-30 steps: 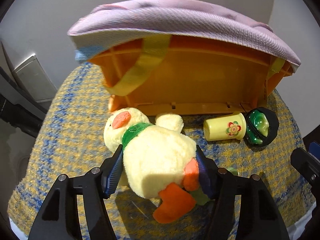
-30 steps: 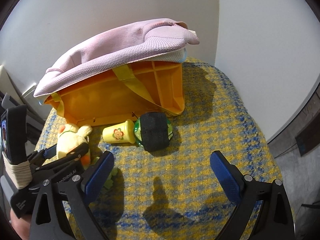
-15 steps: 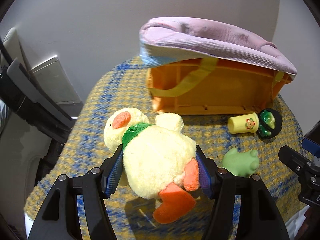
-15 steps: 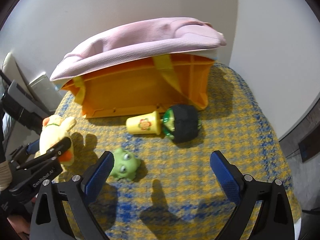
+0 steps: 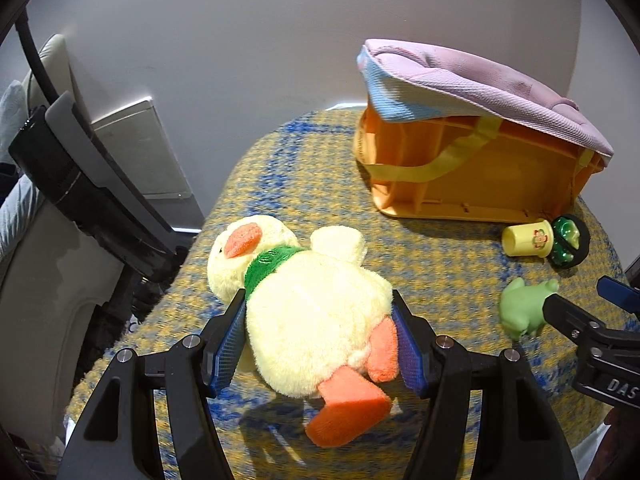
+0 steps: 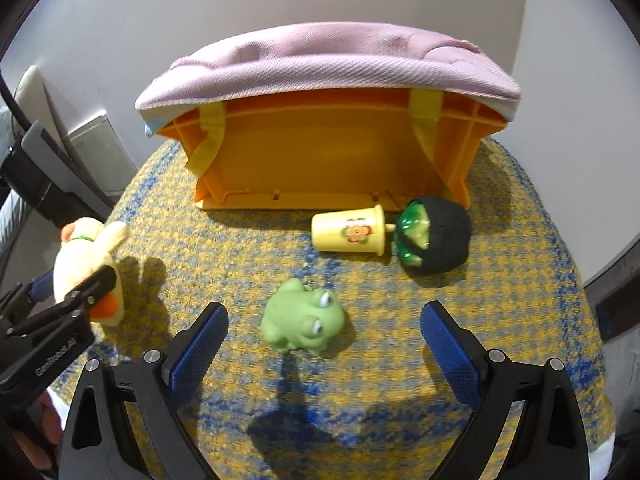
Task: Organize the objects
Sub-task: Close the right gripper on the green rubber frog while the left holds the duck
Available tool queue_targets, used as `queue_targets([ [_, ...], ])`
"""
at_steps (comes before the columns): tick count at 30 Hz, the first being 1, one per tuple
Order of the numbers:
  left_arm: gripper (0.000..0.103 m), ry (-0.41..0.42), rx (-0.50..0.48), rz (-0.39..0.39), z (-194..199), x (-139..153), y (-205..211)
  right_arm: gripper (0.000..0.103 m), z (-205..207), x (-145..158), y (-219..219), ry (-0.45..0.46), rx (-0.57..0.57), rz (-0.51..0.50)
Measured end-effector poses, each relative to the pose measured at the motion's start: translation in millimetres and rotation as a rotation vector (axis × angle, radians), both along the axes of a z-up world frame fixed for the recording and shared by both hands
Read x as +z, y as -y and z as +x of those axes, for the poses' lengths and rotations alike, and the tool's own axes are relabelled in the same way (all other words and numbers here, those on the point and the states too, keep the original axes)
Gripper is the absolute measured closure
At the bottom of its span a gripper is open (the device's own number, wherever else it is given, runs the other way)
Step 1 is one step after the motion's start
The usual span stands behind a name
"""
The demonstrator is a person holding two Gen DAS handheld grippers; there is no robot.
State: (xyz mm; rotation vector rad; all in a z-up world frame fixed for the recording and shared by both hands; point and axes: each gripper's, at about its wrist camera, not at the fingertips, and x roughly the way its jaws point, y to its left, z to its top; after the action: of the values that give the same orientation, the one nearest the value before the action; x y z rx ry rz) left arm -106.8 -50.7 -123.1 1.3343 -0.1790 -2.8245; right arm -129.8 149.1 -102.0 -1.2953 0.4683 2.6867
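A yellow plush duck (image 5: 320,328) with an orange beak and a green scarf is clamped at its body by my left gripper (image 5: 318,300), just above the cloth. The right wrist view shows the duck (image 6: 84,252) at far left. A small green frog (image 6: 302,322) sits on the cloth between the wide blue pads (image 6: 200,344) of my right gripper (image 6: 324,312), which is open and does not touch it. Behind the frog lie a yellow flower cup (image 6: 348,234) and a green and black toy (image 6: 436,240). An orange bin (image 6: 320,160) lies on its side under a pink cushion (image 6: 320,64).
A yellow and blue woven cloth (image 6: 500,320) covers the round table, whose edge drops off on the left and right. Black chair parts (image 5: 80,184) and a white panel (image 5: 140,148) stand off the table's left side. A white wall rises behind the bin.
My left gripper has carried the duck leftward, away from the bin, uncovering the frog. My right gripper has swung left until the frog shows between its fingers.
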Motion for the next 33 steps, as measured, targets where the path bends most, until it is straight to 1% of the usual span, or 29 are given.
queue_targets([
  [7,0.038,0.01,0.013,0.035,3,-11,15,0.006,-13,-19,17,0.049,0.006,0.036],
  [14,0.038,0.012,-0.011,0.055,5,-18,11,0.007,-28,-36,18,0.099,-0.027,0.051],
  [17,0.038,0.015,-0.022,0.058,4,-19,10,0.015,-34,-41,20,0.118,-0.028,0.054],
  [21,0.038,0.024,-0.021,0.066,3,-23,11,0.033,-37,-48,21,0.136,-0.024,0.039],
  [23,0.038,0.027,-0.02,0.068,3,-25,12,0.037,-37,-49,21,0.128,-0.019,0.029],
  [24,0.038,0.027,-0.021,0.067,3,-25,12,0.042,-37,-48,22,0.124,-0.013,0.031],
  [25,0.038,0.027,-0.022,0.065,3,-25,11,0.044,-37,-47,24,0.12,-0.006,0.035],
  [33,0.038,0.02,-0.037,0.057,5,-22,7,0.045,-29,-42,20,0.104,-0.008,0.023],
])
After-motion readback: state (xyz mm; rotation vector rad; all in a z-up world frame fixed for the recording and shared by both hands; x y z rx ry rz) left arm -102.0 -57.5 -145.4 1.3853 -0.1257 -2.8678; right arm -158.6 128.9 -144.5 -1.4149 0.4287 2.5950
